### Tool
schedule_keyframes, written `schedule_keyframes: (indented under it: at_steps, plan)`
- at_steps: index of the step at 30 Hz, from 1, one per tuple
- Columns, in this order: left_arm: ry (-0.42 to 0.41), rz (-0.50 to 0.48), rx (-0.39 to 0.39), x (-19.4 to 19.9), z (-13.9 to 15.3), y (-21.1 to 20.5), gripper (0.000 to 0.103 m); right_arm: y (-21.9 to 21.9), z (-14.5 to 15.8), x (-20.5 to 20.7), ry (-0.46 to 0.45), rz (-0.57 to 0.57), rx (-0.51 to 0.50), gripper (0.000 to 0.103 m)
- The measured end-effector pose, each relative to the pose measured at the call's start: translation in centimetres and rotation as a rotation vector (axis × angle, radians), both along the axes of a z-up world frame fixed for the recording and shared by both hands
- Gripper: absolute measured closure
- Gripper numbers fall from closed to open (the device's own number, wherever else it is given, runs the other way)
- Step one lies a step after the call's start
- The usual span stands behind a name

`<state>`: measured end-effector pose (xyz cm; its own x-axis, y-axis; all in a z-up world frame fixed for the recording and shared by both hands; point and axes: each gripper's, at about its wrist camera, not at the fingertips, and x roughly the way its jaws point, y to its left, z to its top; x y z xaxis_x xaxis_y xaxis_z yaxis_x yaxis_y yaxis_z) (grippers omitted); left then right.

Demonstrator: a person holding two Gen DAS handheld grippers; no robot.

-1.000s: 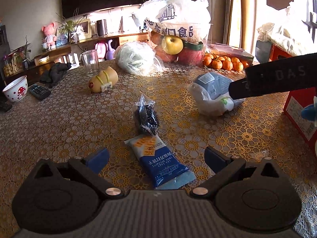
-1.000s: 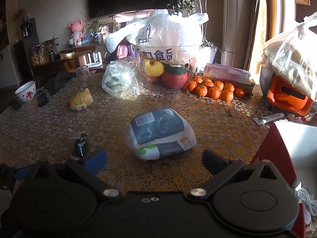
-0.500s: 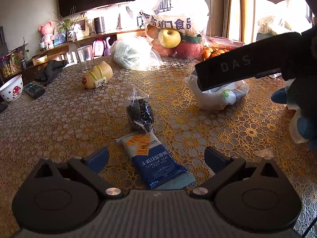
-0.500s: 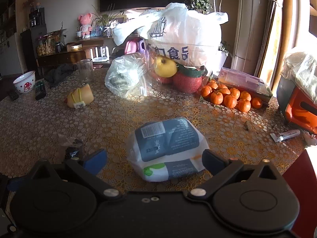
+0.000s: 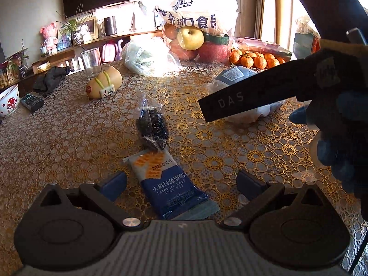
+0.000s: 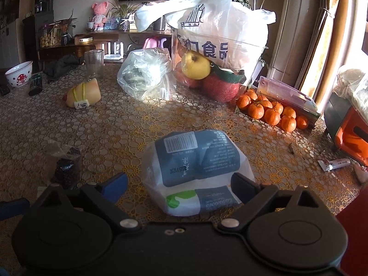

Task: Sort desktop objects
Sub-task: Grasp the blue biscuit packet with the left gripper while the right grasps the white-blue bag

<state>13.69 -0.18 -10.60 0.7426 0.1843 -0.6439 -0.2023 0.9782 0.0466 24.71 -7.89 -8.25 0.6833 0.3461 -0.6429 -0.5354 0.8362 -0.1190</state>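
The left tongs (image 5: 181, 181) hang low over the surface (image 5: 69, 138) with their blue-padded fingers spread wide apart. A blue soda biscuit packet (image 5: 170, 184) lies flat between them, its near end reaching toward the tool body, and neither pad touches it. Just beyond the packet's far end sits a small clear bag of dark bits (image 5: 150, 124), its crinkled top pointing away. Farther off on the left, a beige toy jar (image 5: 104, 82) lies on its side near an upright drinking glass (image 5: 91, 62).

The right tongs (image 6: 180, 187) are also spread apart, held close over a white and blue plastic pack (image 6: 197, 168) that rests on the surface. The pack's near end lies between the two pads; the right pad sits against or just beside its edge, and contact cannot be made out. In the left wrist view, the right tool's dark body crosses in front of this pack.

Behind stand a large white shopping bag (image 6: 214, 27) with apples under it, a clear bag of greens (image 6: 145, 73), and a row of tangerines (image 6: 271, 111) beside a clear box. A mushroom-print bowl (image 6: 19, 73) sits at the far left edge.
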Motion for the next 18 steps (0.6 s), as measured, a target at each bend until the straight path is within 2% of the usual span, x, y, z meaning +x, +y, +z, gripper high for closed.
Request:
schedule_keyframes:
  at_steps: [5,7,12,14,18]
  plan:
    - [-0.001,0.002,-0.017,0.2,-0.1,0.1,0.002,0.2,-0.7,0.2,0.012,-0.006,-0.021,0.013]
    - [-0.001,0.005,-0.038,0.3,-0.1,0.3,0.002,0.3,-0.9,0.3,0.015,-0.006,-0.034,0.019]
    - [-0.01,0.007,-0.041,0.2,-0.3,0.3,0.003,0.2,-1.3,0.5,0.03,-0.012,-0.042,0.023]
    - [-0.016,0.017,-0.041,0.2,-0.2,0.5,0.005,0.2,-1.4,0.4,0.028,-0.007,-0.048,0.023]
    - [-0.024,0.037,-0.042,0.2,0.0,0.8,0.016,0.0,-1.4,0.3,0.022,-0.009,-0.057,0.03]
